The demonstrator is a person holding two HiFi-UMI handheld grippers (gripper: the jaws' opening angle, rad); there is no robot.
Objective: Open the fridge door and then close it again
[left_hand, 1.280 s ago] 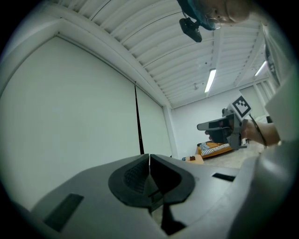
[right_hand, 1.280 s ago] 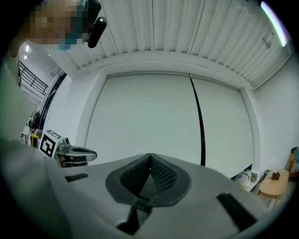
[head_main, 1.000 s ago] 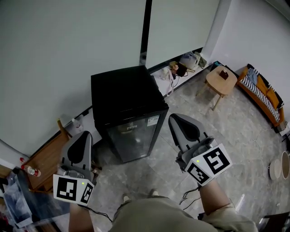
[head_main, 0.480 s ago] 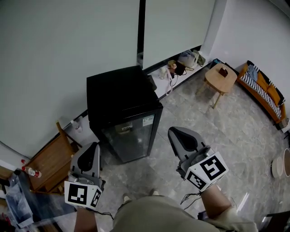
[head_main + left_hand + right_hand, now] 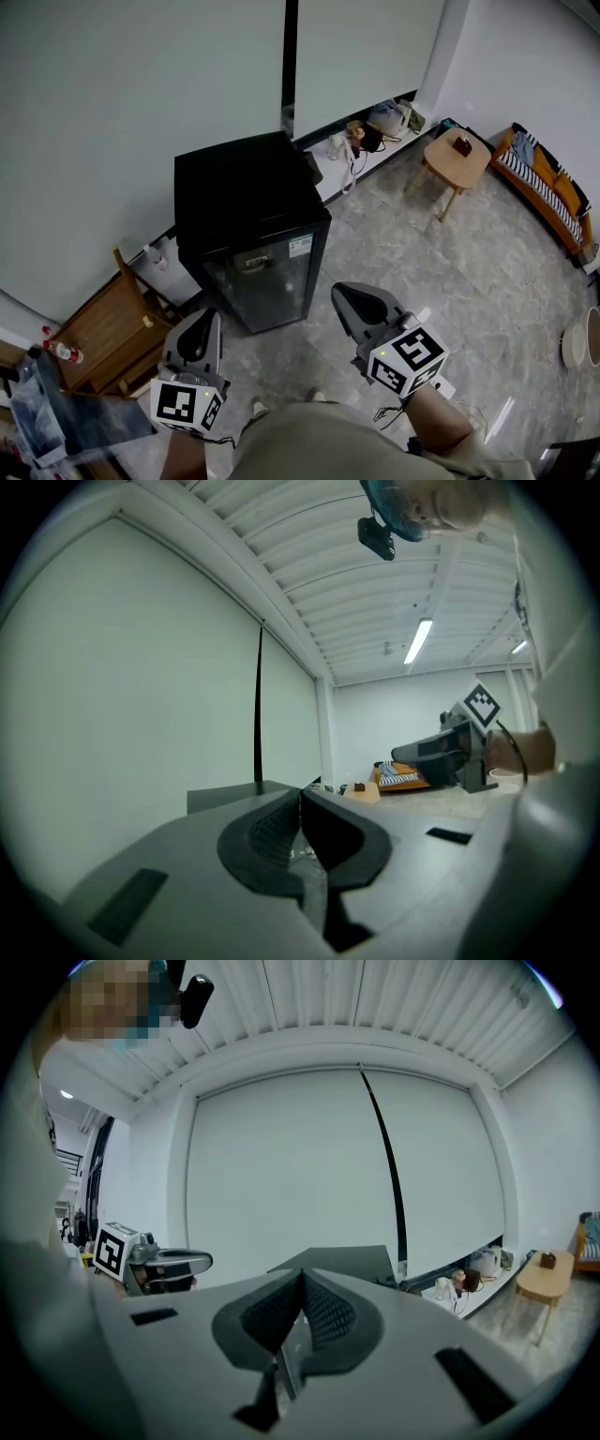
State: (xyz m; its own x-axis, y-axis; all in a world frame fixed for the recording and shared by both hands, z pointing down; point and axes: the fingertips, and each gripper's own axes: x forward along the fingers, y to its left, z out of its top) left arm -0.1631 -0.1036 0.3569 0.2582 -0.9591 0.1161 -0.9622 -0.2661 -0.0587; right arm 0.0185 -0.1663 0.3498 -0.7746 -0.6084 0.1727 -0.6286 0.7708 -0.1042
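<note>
A small black fridge with a dark glass door stands against the pale wall, its door closed. In the head view my left gripper hangs in front of the fridge's lower left corner, jaws shut and empty. My right gripper is held to the right of the door, also shut with nothing in it. Neither touches the fridge. The fridge top shows just past my left gripper in the left gripper view. In the right gripper view it lies past my right gripper.
A wooden cabinet stands left of the fridge. A round wooden table and an orange sofa are at the right. Bags and cables lie along the wall. Grey tiled floor spreads in front.
Both grippers have sunk lower and drawn back toward my body in the head view. Both stayed shut. The fridge door has not moved.
</note>
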